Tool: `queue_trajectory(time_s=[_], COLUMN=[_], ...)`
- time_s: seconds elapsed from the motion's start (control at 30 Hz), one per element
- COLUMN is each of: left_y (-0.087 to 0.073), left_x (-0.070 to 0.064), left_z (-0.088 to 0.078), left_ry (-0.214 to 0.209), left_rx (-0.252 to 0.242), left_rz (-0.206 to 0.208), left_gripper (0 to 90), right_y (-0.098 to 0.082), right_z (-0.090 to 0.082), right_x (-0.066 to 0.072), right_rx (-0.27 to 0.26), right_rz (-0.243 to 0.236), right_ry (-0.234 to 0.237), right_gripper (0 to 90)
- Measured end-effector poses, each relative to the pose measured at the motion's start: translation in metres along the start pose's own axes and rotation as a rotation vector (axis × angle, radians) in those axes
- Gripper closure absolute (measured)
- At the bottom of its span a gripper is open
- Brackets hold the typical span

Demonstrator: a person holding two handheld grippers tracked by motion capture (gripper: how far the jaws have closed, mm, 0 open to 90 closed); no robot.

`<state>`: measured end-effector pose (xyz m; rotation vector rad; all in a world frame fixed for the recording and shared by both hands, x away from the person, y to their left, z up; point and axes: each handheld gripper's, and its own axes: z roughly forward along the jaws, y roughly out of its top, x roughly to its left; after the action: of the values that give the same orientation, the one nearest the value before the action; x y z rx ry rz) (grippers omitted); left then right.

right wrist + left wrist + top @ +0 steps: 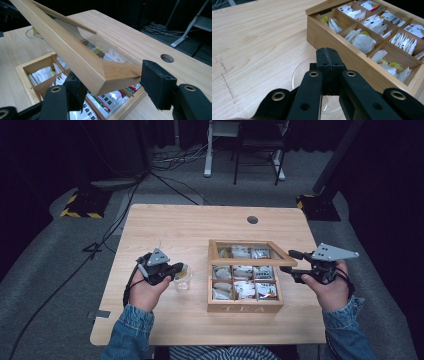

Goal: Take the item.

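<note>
High view: a light wooden tabletop (185, 222) carries one bamboo tea box (245, 307) lettered TEA, divided into nine compartments of paper tea bags, three rows of three, and one clear plastic cup (183, 279) just left of the box. The box's glass-paned wooden lid (252, 262) stands raised at a tilt. The left tongs (176, 268) sit over the cup; the right tongs (287, 269) meet the lid's right front corner. Left gripper view: the two black jaws are pressed flat together, nothing visible between them, above the cup's round rim (298, 72); the box wall (329, 40) lies just beside the cup, with seven compartments in sight. Right gripper view: the right tongs (110, 86) stand partly apart, astride the lid's mitred corner (112, 72), one pad on each side, holding the lid up over the open box (23, 68); one round hole (167, 58) pierces the tabletop.
</note>
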<state>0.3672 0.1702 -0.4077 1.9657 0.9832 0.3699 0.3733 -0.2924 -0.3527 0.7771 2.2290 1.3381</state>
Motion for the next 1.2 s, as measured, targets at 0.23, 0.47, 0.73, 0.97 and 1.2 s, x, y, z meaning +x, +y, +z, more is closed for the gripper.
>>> queue_trajectory(time_s=[0.23, 0.47, 0.73, 0.97, 1.2], left_y=[-0.003, -0.005, -0.007, -0.007, -0.004], left_x=[0.001, 0.002, 0.003, 0.003, 0.001], left_z=[0.004, 0.006, 0.009, 0.01, 0.007], left_ry=[0.0, -0.004, -0.009, -0.028, -0.023], left_rx=[0.019, 0.027, 0.045, 0.051, 0.024], left_rz=[0.004, 0.001, -0.001, -0.005, 0.022], left_gripper=[89.9, 89.8, 89.7, 83.3, 66.7], right_y=[0.0, 0.0, 0.0, 0.0, 0.0], right_z=[0.0, 0.0, 0.0, 0.0, 0.0], right_x=[0.0, 0.0, 0.0, 0.0, 0.0], right_rx=[0.0, 0.001, 0.001, 0.001, 0.002], right_rz=[0.0, 0.0, -0.001, -0.001, -0.002], right_ry=[0.0, 0.0, 0.0, -0.001, 0.0], right_gripper=[40.3, 40.4, 40.3, 40.3, 40.2])
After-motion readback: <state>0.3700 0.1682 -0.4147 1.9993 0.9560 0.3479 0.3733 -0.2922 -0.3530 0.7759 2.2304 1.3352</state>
